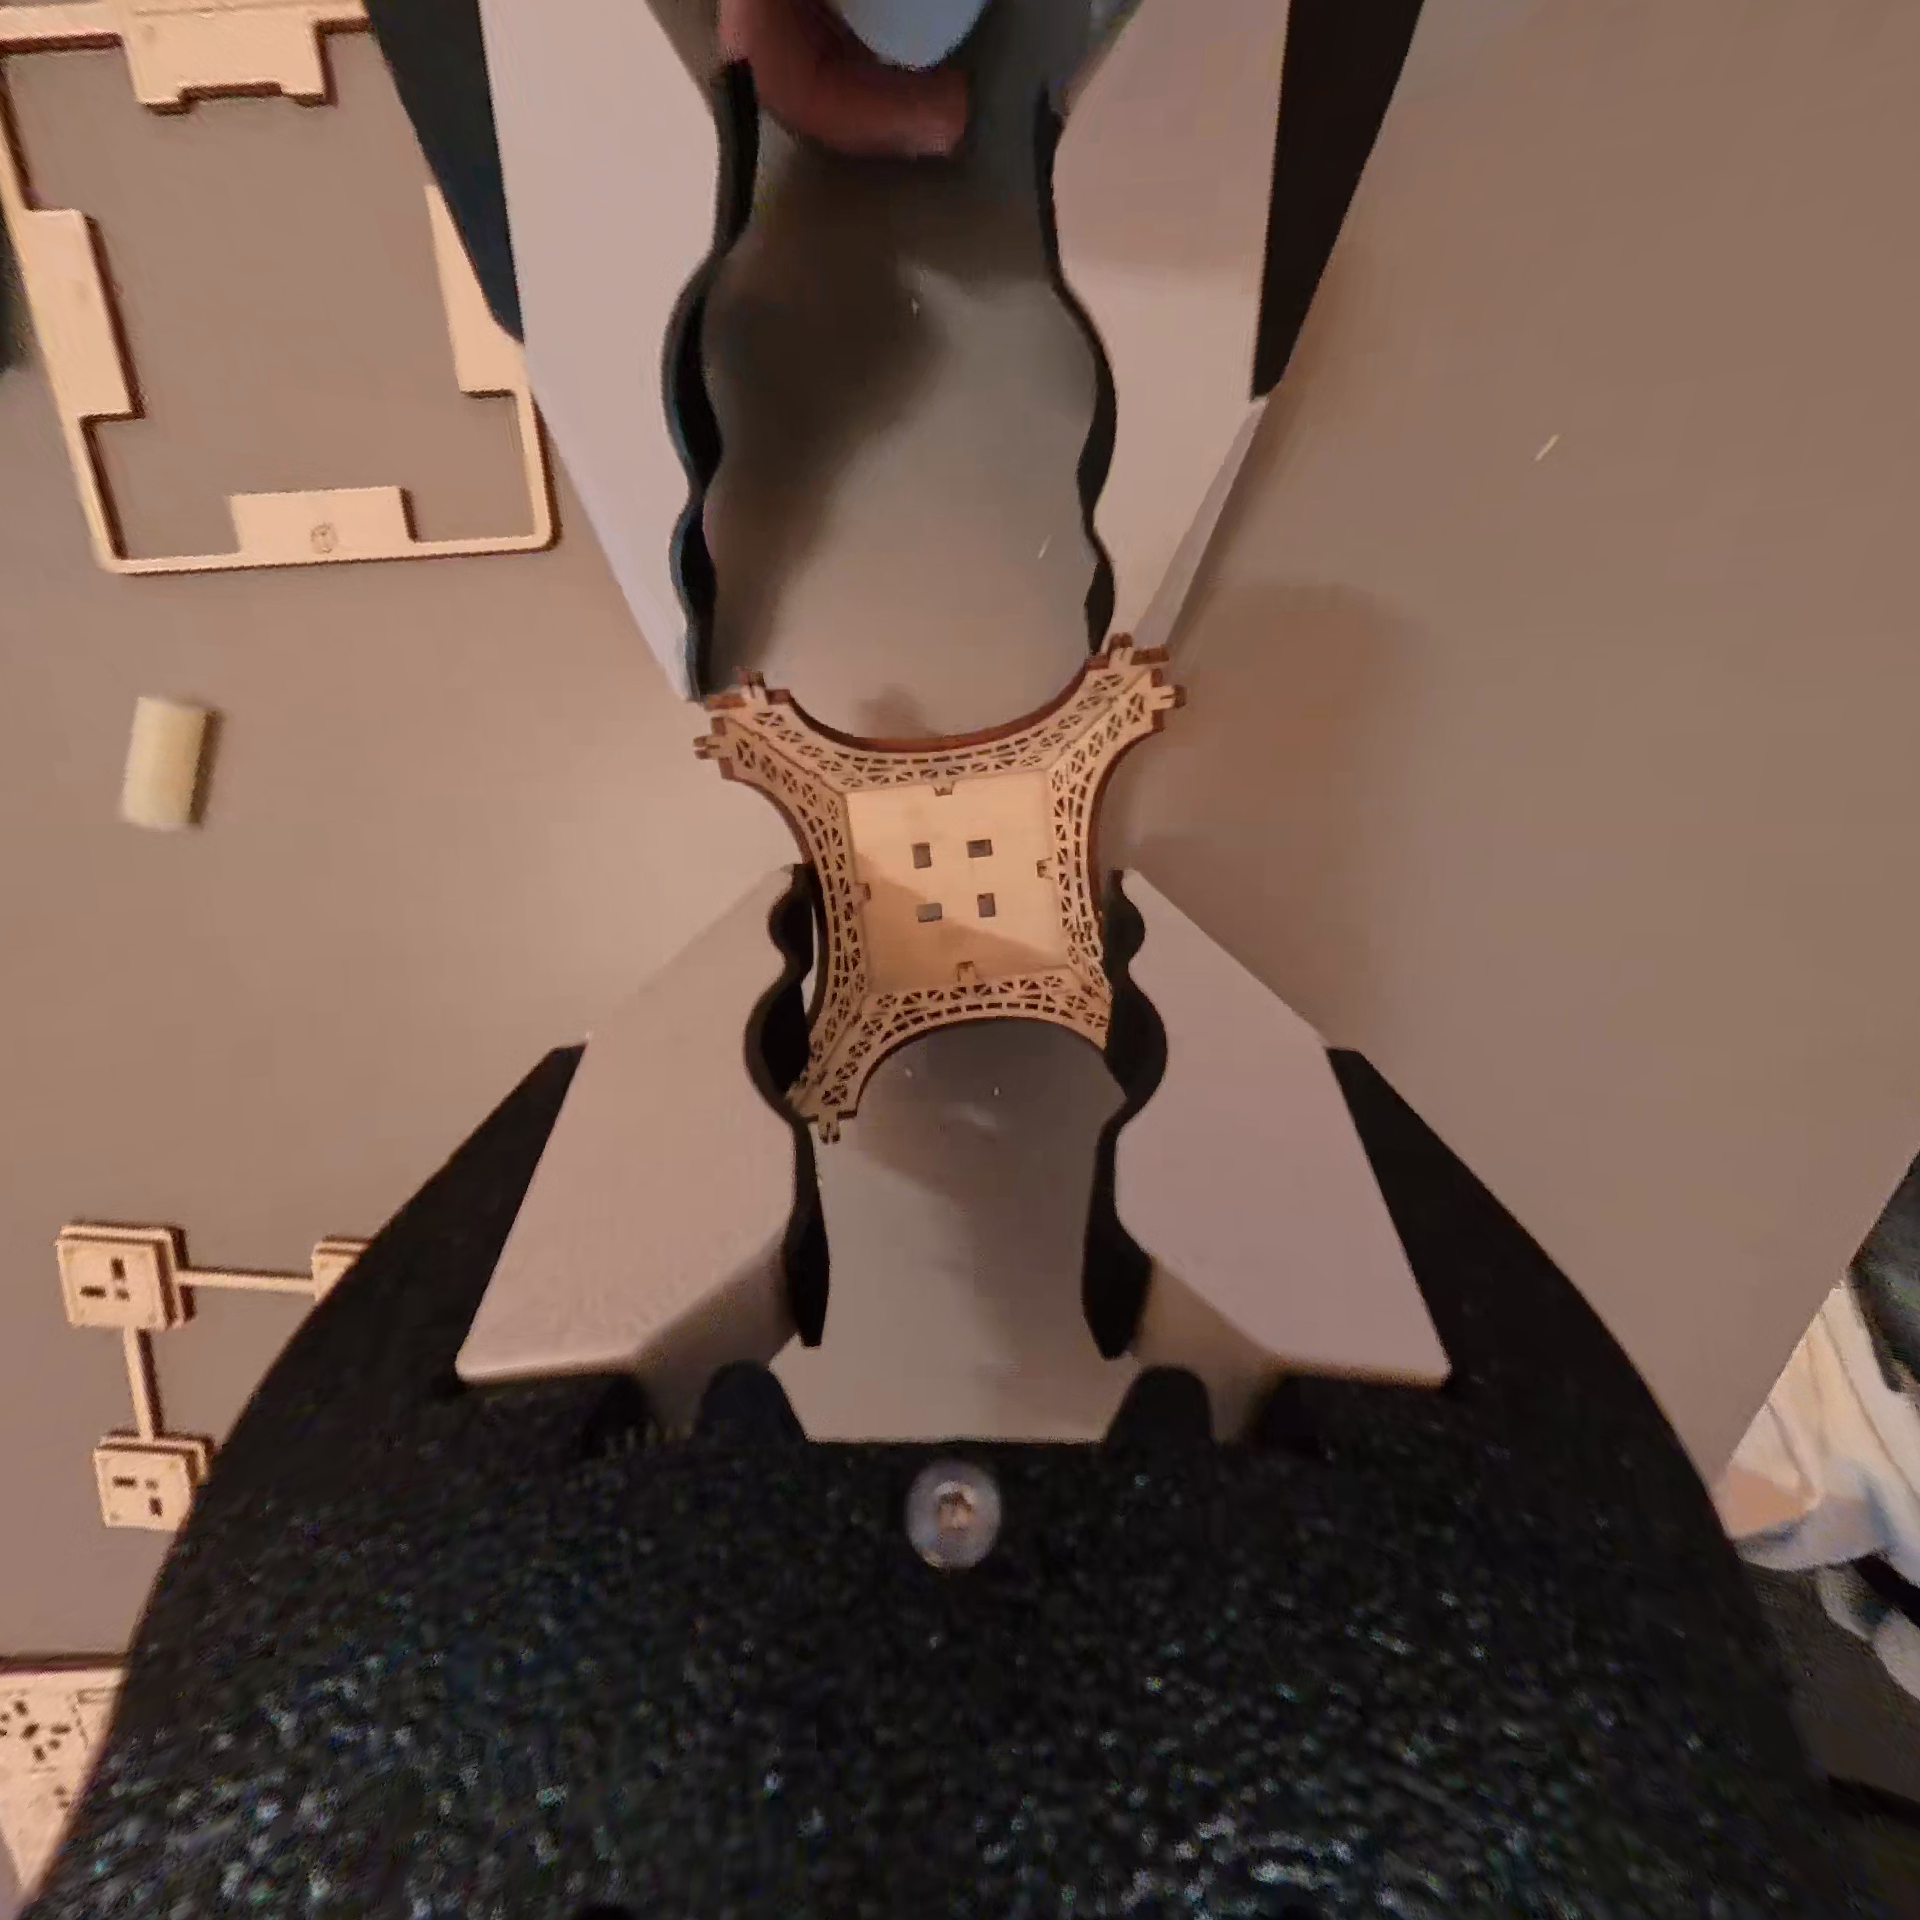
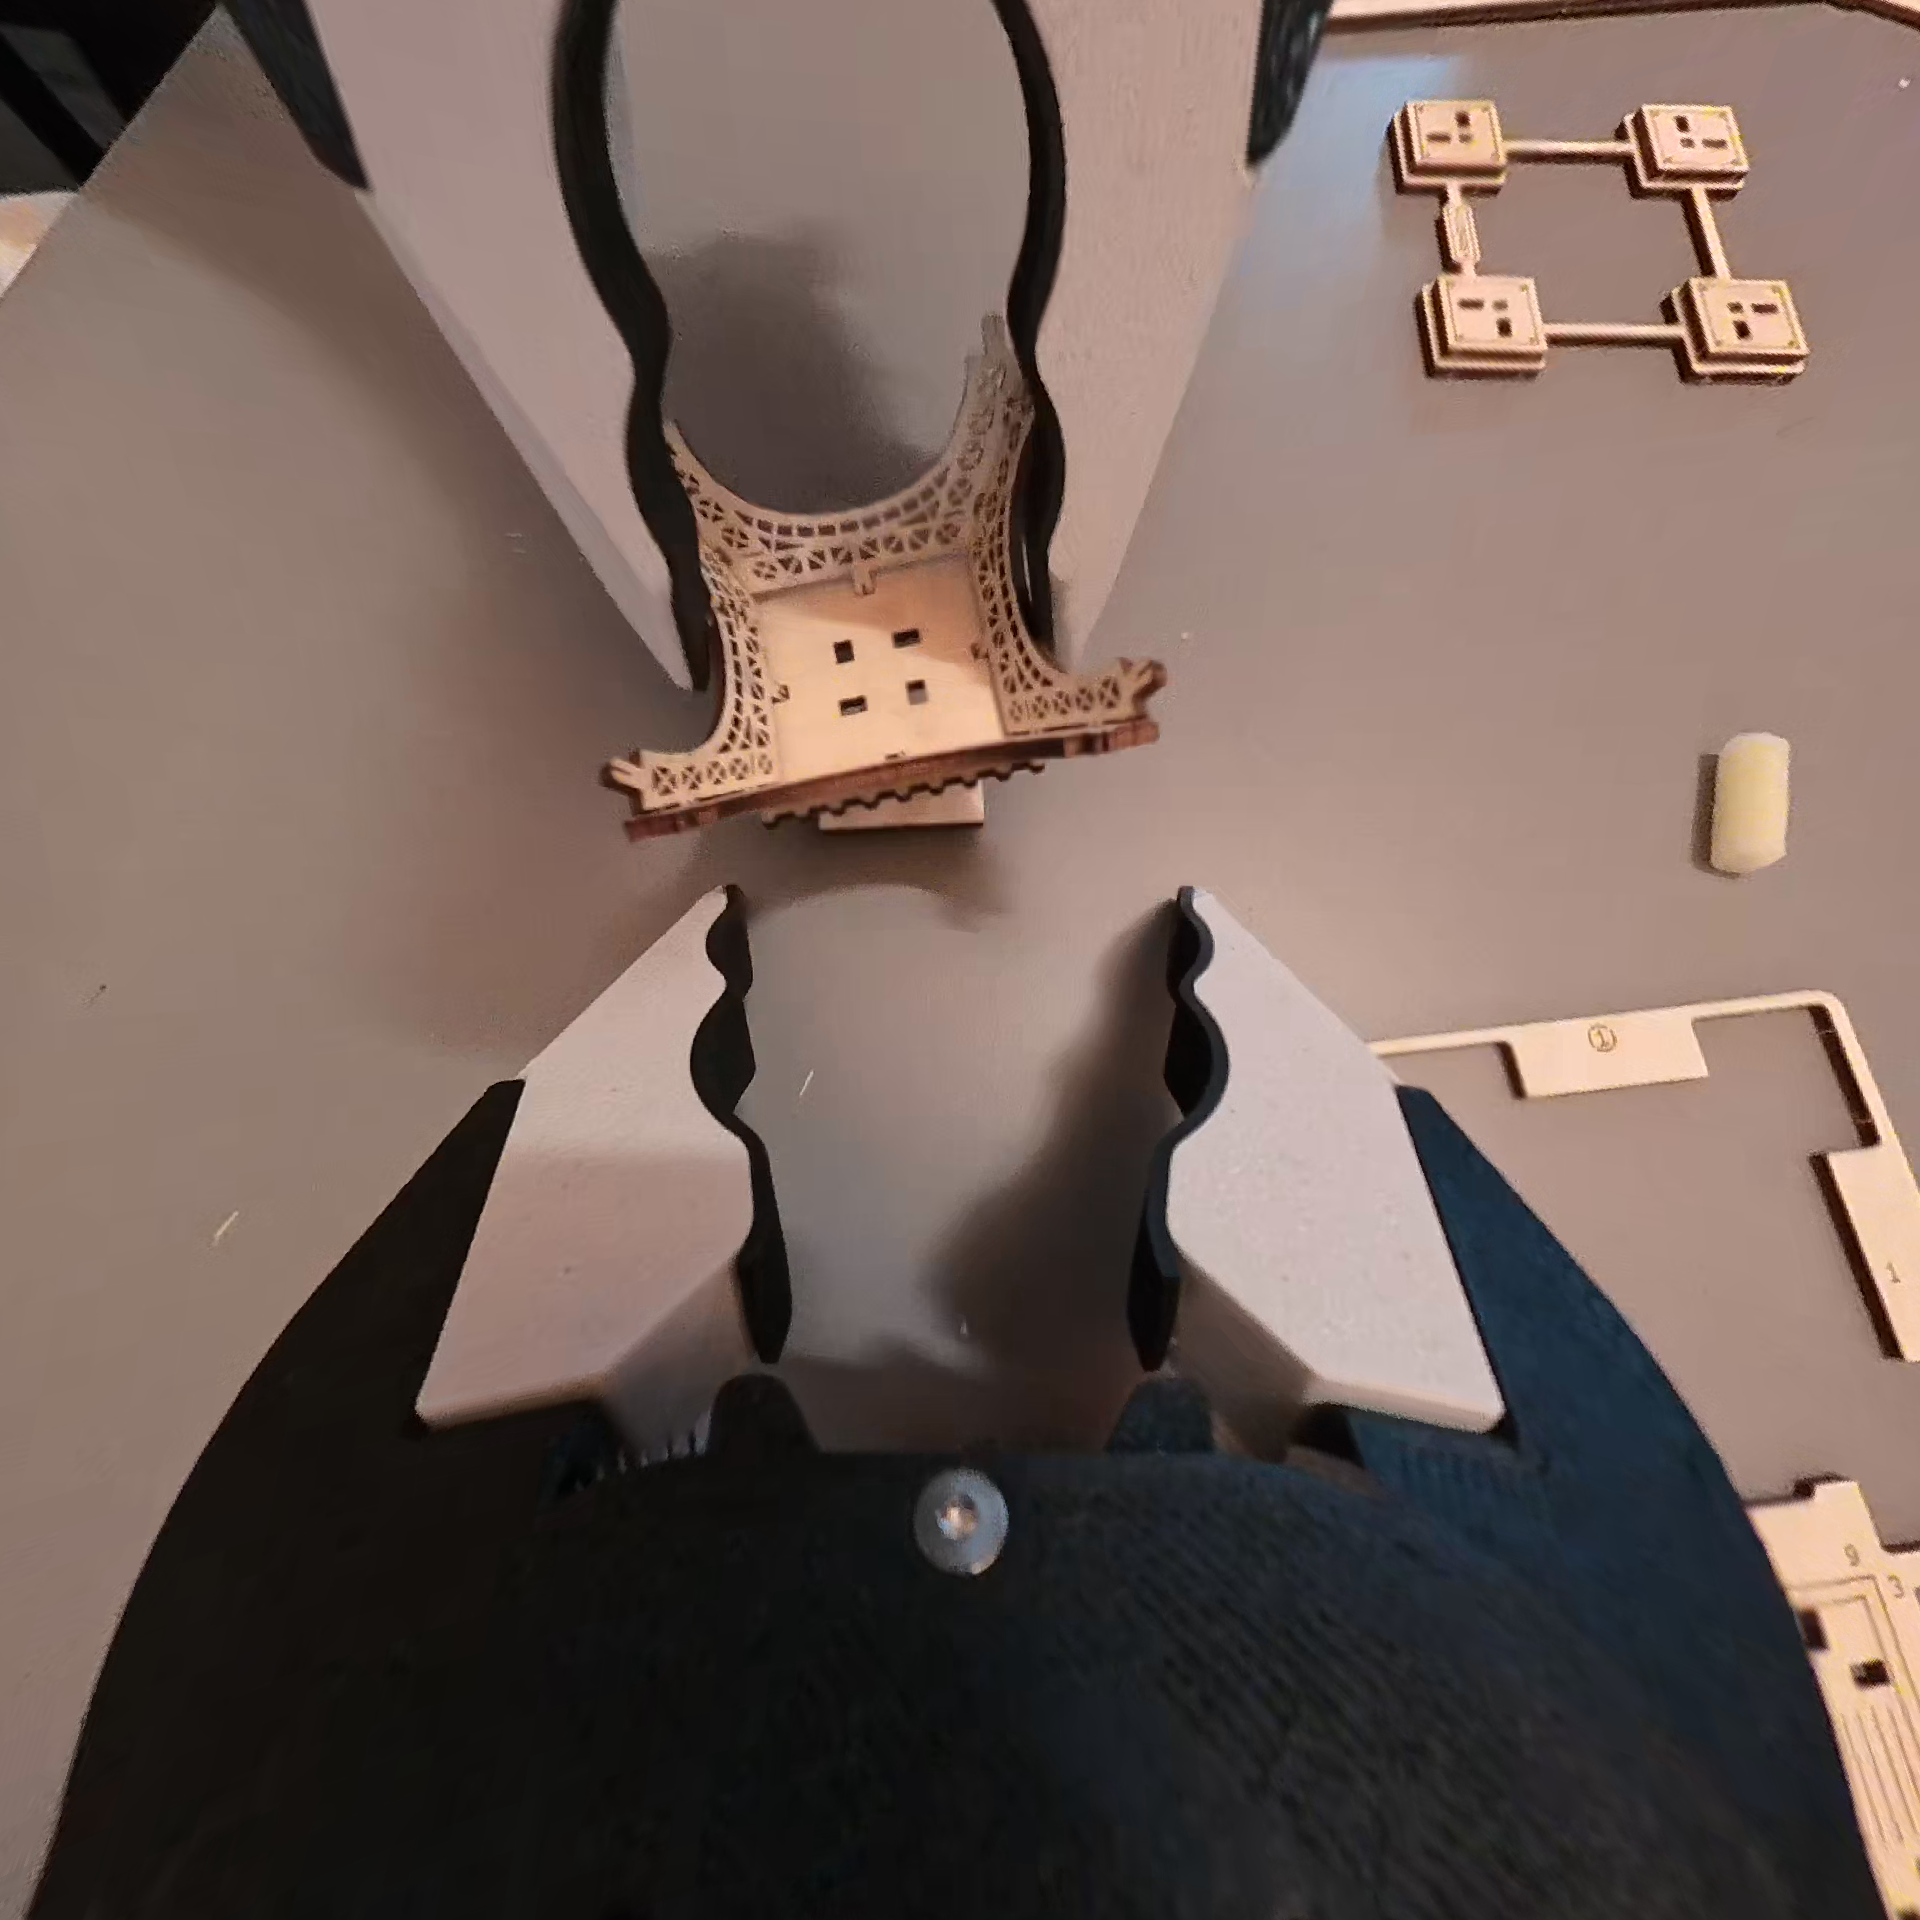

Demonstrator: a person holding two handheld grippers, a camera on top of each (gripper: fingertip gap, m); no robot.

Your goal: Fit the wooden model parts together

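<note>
The left claw (image 1: 951, 904) pinches the wooden tower piece (image 1: 951, 894) between its two fingers, one finger pressed against each lattice side. The piece has four curved lattice legs around a flat square plate with four small holes. The right claw (image 2: 961, 914) is spread, holding nothing; the tower piece (image 2: 883, 675) sits just ahead of its fingertips, apart from them, over the grey table (image 2: 312, 727). To the right claw's right lies a small pale foam block (image 2: 1751, 816); farther ahead on that side rests a square frame of four wooden pads (image 2: 1600, 244). Beside the right finger (image 2: 1320, 1122) lies an emptied wooden cut-out sheet (image 2: 1621, 1055).
</note>
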